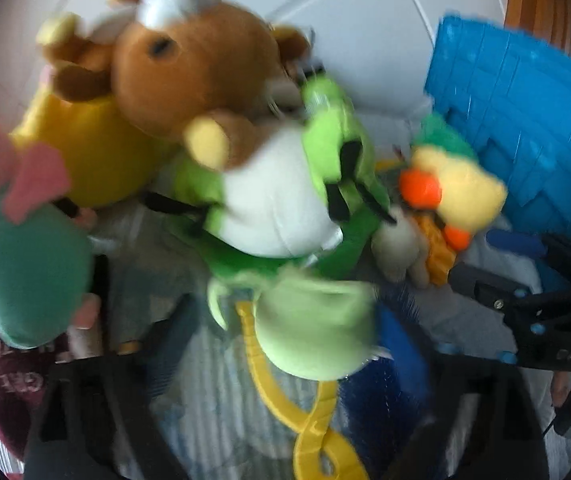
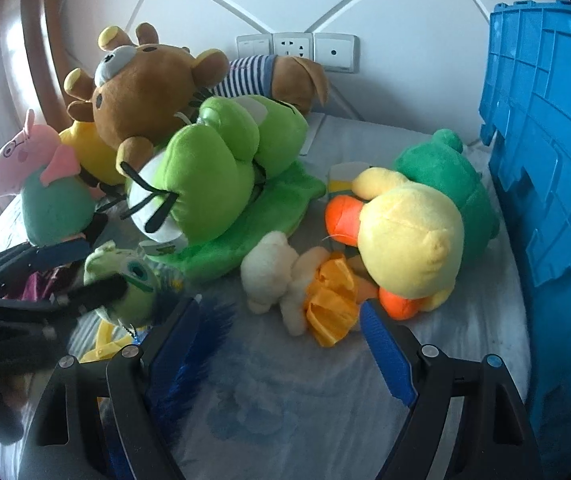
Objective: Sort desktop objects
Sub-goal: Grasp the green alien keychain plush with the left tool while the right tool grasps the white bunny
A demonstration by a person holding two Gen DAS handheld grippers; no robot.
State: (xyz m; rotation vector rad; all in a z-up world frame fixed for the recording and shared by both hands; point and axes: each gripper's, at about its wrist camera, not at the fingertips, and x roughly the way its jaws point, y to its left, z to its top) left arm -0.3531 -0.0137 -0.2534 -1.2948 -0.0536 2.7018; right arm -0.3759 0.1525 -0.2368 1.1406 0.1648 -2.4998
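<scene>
My left gripper [image 1: 253, 320] is open over a small pale green plush [image 1: 313, 328] with a yellow strap. The plush lies between the fingers and only the right blue pad [image 1: 397, 340] is near it. From the right wrist view the left gripper [image 2: 69, 276] straddles this same plush [image 2: 125, 276]. My right gripper [image 2: 281, 308] is open, low over the sheet, its tips just short of a small cream plush [image 2: 269, 276] with orange cloth. Beyond lie a yellow duck [image 2: 409, 236], a big green frog [image 2: 213, 160], a brown bear [image 2: 145, 84] and a pink pig [image 2: 45, 184].
A tall blue crate [image 2: 545, 160] stands along the right side. A striped-shirt plush [image 2: 269, 72] lies against the back wall under the sockets [image 2: 297, 48]. A dark green plush [image 2: 457, 168] sits behind the duck. Maroon cloth [image 1: 5, 380] lies at the left.
</scene>
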